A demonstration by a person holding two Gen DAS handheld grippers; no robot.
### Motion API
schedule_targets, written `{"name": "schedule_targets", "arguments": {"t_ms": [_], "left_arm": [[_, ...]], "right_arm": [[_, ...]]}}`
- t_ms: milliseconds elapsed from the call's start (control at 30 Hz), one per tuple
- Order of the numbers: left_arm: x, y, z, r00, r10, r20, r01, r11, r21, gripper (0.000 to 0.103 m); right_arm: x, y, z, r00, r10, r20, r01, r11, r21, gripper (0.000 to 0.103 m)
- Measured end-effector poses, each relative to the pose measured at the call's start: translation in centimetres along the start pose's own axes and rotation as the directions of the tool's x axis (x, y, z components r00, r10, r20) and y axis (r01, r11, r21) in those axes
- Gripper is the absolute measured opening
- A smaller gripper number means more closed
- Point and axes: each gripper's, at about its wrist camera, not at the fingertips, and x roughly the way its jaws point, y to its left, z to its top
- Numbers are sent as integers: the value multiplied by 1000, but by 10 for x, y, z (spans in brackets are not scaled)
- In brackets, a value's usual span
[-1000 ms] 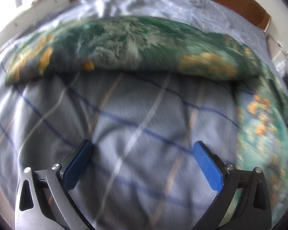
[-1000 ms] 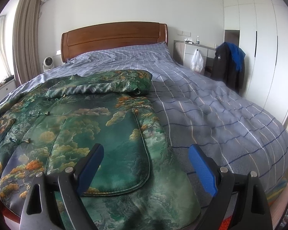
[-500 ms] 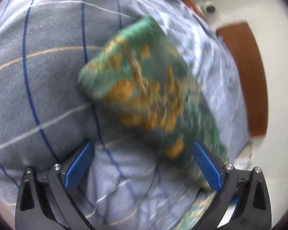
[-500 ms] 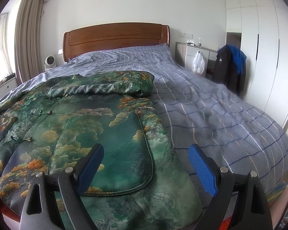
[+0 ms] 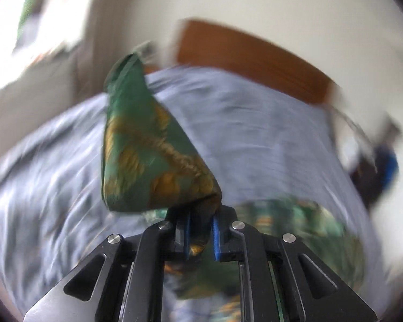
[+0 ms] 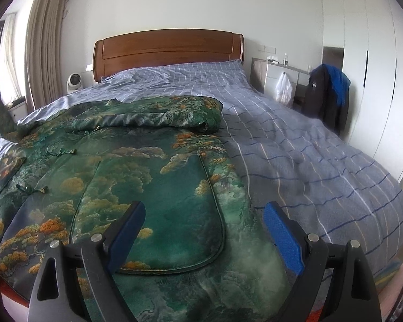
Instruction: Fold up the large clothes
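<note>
Checked quilt (image 6: 295, 139) | brocade jacket (image 6: 137, 182) flat | left claw (image 5: 200, 230) just clamped on sleeve (image 5: 147, 150) | right claw (image 6: 204, 230) agape, empty

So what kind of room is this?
A bedroom, most likely: there's a big bed with a wooden headboard and a blue checked duvet, plus tall white wardrobes along the wall.

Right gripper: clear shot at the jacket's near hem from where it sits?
Probably yes. The right gripper is open, hanging just above the green jacket; nothing lies between its fingers and the hem.
</note>
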Motion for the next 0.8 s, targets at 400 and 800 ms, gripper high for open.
{"name": "schedule_targets", "arguments": {"t_ms": [400, 800], "left_arm": [[127, -311, -157, 929, -78, -362, 272, 807, 524, 40], [56, -267, -171, 899, -171, -403, 333, 864, 376, 92]], "right_arm": [[-8, -25, 2, 999, 24, 25, -27, 993, 115, 89], [-7, -41, 2, 999, 39, 30, -44, 980, 194, 89]]}}
